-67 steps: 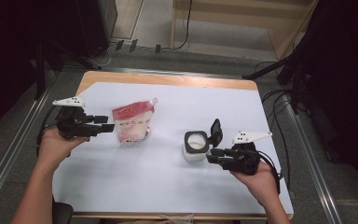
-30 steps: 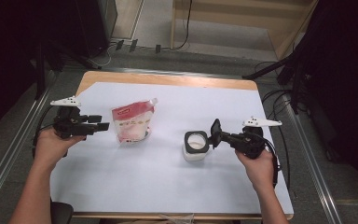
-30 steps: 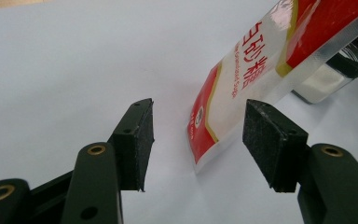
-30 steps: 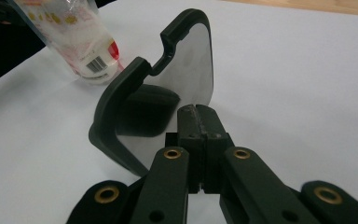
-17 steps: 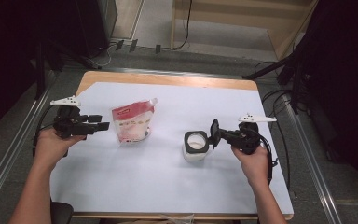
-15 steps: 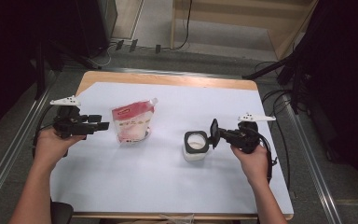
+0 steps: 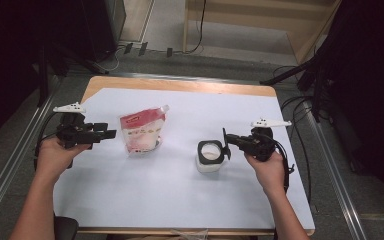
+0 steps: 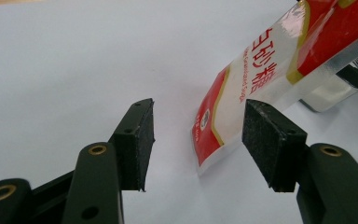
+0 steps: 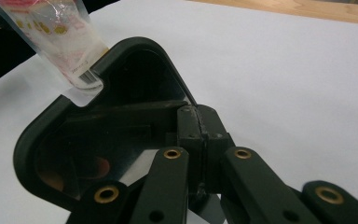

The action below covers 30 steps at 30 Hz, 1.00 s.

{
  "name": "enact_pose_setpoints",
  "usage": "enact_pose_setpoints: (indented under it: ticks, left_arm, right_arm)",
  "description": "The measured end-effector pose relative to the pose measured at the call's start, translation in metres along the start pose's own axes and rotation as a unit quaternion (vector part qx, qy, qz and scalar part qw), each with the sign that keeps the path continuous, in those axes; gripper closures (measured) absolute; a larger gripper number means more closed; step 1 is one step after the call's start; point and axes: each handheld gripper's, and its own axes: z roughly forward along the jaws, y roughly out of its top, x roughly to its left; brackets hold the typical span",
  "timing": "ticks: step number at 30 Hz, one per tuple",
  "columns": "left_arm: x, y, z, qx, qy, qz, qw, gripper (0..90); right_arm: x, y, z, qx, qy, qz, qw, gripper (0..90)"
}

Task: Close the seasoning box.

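While the black hinged lid (image 9: 102, 154) of the white square container (image 7: 209, 156) is pinched back by the right gripper (image 7: 231, 140), the left gripper (image 7: 105, 134) is held agape near the red-and-white sugar pouch (image 7: 141, 131), presumably for pouring.

Two forearms reach in from the near edge. The left hand (image 7: 55, 152) holds the left gripper (image 7: 111, 134) level, pointing right, its jaws standing apart with nothing between them. The right hand (image 7: 265, 165) holds the right gripper (image 7: 226, 141) level, pointing left, jaws pressed together.

Black lid (image 9: 116, 135) between closed fingers (image 9: 193, 126) (sugar pouch (image 9: 56, 32) behind).
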Motion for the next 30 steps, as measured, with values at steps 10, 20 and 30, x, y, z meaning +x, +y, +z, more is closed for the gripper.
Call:
enact_pose_setpoints:
  ticks: [10,20,30]
  left_arm:
    - [-0.001,0.000,0.002,0.009,0.001,-0.006,0.9999,43.5]
    - [-0.002,0.000,0.003,0.012,0.002,-0.005,0.9999,43.5]
    - [-0.002,0.001,0.004,0.015,-0.001,-0.005,0.9999,43.2]
  right_arm:
    - [0.010,0.001,0.000,-0.004,0.001,-0.009,0.9999,88.4]
    - [0.020,-0.002,0.011,0.010,0.009,-0.022,0.9997,88.4]
    - [0.027,-0.005,0.021,0.030,0.017,-0.032,0.9989,88.0]
